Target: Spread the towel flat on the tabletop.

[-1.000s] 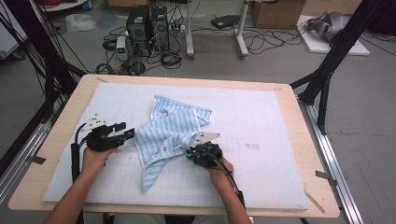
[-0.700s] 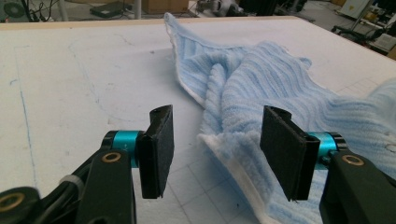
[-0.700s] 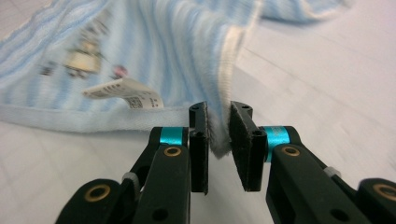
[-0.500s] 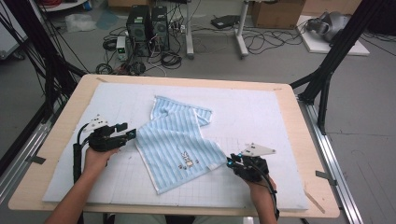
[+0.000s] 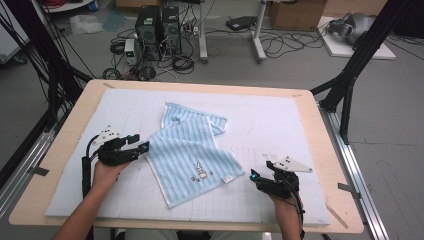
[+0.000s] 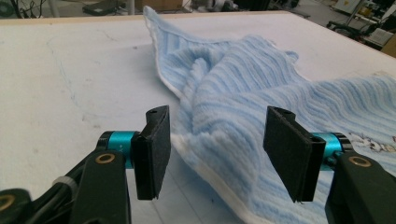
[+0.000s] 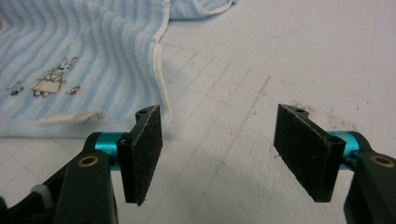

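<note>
Striped blue towel — far end rumpled, embroidered motif blurry. Left gripper agape at its edge; right gripper beside it, just opened — both empty.

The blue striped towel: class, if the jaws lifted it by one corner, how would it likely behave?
The blue striped towel would probably droop and swing, since it already lies in soft folds. Its fluffy pile suggests it's light and grips well. It likely won't roll or break.
</note>
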Available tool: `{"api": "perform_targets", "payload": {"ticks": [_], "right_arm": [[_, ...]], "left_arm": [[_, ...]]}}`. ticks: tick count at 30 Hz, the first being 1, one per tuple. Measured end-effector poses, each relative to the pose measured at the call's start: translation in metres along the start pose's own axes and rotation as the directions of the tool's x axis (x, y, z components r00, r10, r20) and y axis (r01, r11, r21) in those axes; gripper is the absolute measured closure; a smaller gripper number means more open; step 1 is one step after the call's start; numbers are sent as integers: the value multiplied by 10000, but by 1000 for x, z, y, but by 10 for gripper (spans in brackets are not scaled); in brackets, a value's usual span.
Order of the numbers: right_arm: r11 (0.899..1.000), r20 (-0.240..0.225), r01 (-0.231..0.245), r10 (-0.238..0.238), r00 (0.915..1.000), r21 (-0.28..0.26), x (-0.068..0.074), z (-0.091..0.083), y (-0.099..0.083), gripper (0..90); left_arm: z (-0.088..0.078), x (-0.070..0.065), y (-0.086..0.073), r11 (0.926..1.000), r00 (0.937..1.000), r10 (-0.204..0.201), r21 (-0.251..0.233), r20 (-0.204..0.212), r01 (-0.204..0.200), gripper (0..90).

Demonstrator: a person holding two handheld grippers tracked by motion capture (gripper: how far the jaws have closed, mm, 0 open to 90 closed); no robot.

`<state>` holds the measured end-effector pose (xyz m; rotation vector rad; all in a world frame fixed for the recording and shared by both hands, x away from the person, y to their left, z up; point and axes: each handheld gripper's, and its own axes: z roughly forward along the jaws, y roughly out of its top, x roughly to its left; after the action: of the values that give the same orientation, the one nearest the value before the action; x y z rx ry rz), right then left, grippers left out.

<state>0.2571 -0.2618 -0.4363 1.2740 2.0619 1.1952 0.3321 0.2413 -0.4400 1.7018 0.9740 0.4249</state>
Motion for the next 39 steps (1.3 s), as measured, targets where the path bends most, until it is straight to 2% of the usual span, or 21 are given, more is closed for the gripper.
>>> {"api": "perform_targets", "payload": {"ticks": [7, 13, 21, 26, 29, 33, 38, 39], "right_arm": [[9999, 223, -106, 107, 9997, -65, 6, -18, -15, 282], [9986, 340, -467, 475, 9983, -250, 9, -30, -22, 247], [9972, 208, -673, 680, 9975, -319, 4, -23, -21, 252], [9995, 96, -314, 314, 9995, -58, 2, -13, -19, 268], [9999, 95, -150, 150, 9998, 62, 6, -11, -19, 274], [9999, 89, 50, -52, 9999, 131, 13, -12, -18, 276], [9997, 7, 133, -133, 9999, 184, 20, -11, -18, 278], [9997, -8, 143, -143, 9999, 187, 21, -10, -18, 278]], "left_arm": [[-16, -20, -10, 9998, 9998, 208, 79, 19, -209, 410], [-23, -34, -17, 9994, 9994, 300, 186, 181, -303, 408], [-17, -44, -18, 9979, 9972, 490, 398, 566, -513, 403], [-8, -46, -21, 9952, 9963, 538, 777, 671, -590, 404], [-7, -53, -22, 9912, 9930, 855, 940, 815, -930, 418], [-4, -62, -23, 9856, 9895, 1023, 1242, 1025, -1147, 430], [3, -70, -22, 9745, 9841, 1316, 1663, 1196, -1505, 444], [5, -71, -22, 9700, 9821, 1426, 1800, 1232, -1634, 444]]}}
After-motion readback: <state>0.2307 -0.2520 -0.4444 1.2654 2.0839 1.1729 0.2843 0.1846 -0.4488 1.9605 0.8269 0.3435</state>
